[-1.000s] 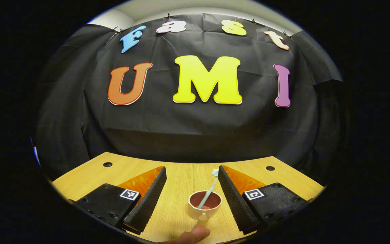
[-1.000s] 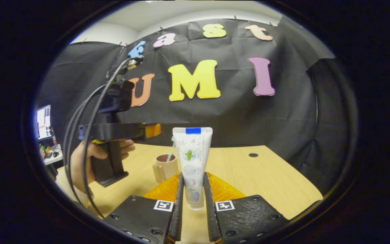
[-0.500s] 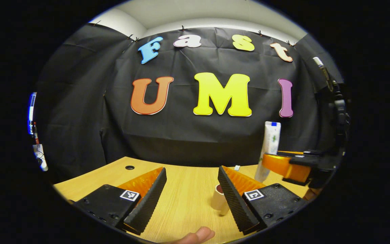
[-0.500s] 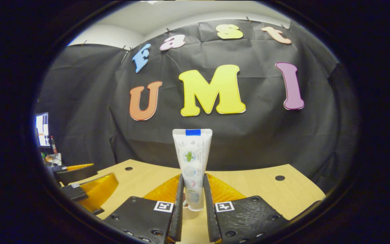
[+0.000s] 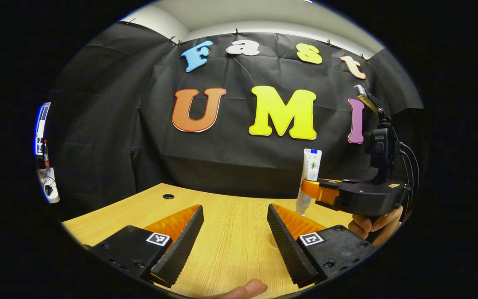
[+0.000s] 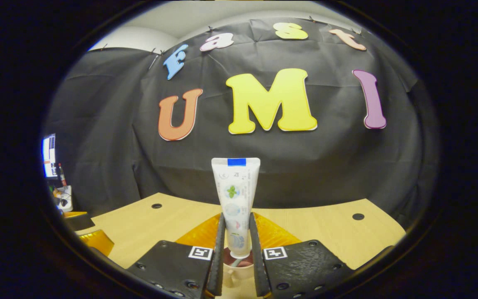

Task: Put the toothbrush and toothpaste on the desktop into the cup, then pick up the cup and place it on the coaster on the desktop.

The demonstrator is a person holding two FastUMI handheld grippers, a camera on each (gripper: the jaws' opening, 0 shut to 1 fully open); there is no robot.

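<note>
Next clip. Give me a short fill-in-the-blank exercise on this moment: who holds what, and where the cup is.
1. The right gripper is shut on the ____.
2. In the right gripper view, the cup lies directly ____ the toothpaste tube.
3. The left gripper is open and holds ____.
4. The tube is held ____, cap end down.

Missing words: toothpaste; below; nothing; upright
</note>
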